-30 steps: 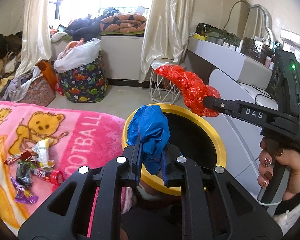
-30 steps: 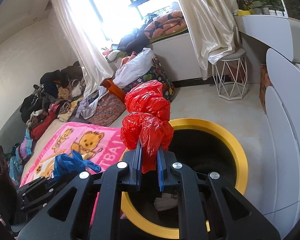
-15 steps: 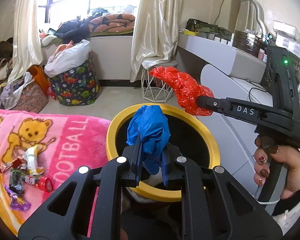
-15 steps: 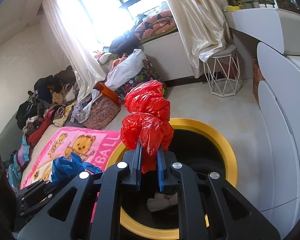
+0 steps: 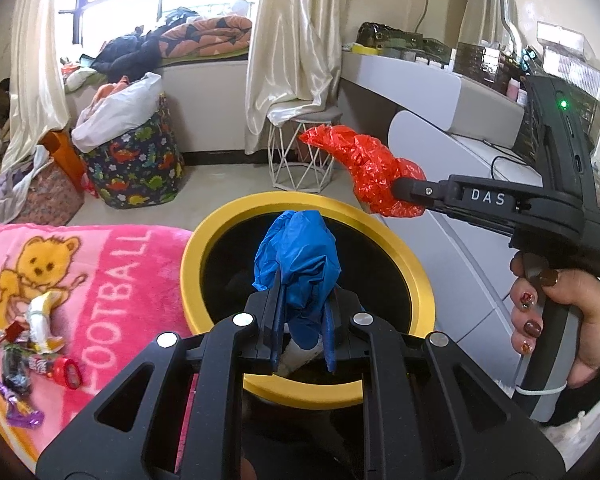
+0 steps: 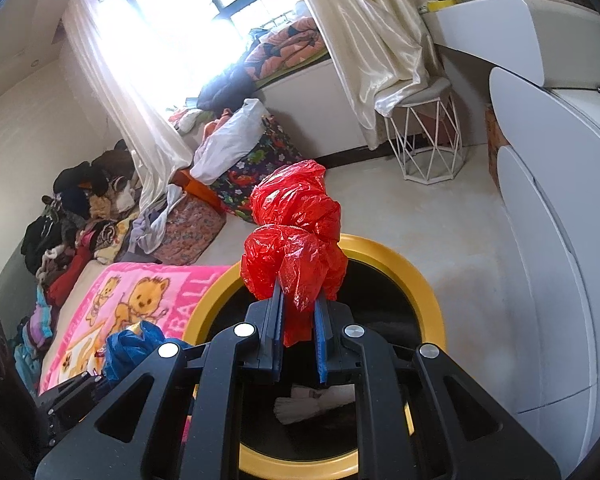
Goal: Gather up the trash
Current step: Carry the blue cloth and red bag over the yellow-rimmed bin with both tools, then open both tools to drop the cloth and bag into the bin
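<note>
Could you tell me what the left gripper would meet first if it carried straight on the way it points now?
Probably the black inside of the yellow-rimmed bin: the left gripper, shut on the blue bag, points down into its mouth, though depth is unclear.

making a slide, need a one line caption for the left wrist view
Left gripper holds a crumpled blue bag over the yellow-rimmed bin; right gripper brings a red bag.

Pink bear blanket (image 5: pixel 100 264), wire stool (image 5: pixel 300 160), curtains (image 5: pixel 296 40)
</note>
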`<control>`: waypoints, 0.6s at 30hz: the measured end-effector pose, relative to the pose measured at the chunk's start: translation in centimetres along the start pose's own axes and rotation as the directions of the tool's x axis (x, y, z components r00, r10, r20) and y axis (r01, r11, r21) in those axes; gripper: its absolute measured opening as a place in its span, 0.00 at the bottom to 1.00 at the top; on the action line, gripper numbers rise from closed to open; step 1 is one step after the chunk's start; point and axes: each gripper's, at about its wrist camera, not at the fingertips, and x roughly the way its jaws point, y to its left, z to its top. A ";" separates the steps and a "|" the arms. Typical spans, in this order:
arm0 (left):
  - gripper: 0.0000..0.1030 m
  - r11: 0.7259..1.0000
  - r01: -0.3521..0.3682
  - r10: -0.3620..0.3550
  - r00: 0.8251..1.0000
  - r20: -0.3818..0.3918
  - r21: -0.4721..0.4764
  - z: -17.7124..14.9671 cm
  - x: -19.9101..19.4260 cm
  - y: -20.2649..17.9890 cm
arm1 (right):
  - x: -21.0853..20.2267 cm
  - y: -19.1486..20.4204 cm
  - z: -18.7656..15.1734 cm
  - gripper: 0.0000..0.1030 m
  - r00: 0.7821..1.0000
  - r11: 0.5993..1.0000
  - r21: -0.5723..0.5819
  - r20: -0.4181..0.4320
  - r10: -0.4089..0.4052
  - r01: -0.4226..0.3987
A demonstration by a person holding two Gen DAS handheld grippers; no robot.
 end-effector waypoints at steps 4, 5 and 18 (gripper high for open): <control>0.10 1.000 0.009 -0.009 1.000 -0.013 0.015 -0.2 0.6 -0.3 | 0.4 -0.7 -0.2 0.12 1.000 1.000 0.012 -0.010 -0.007 0.008; 0.10 1.000 0.012 -0.012 1.000 -0.019 0.018 -0.2 0.8 -0.3 | 0.4 -0.8 -0.3 0.12 1.000 1.000 0.013 -0.012 -0.009 0.010; 0.10 0.999 0.038 -0.036 0.993 -0.108 0.017 -0.6 5.0 -0.2 | 2.1 -2.5 -1.1 0.12 0.995 0.999 0.038 -0.100 -0.015 0.019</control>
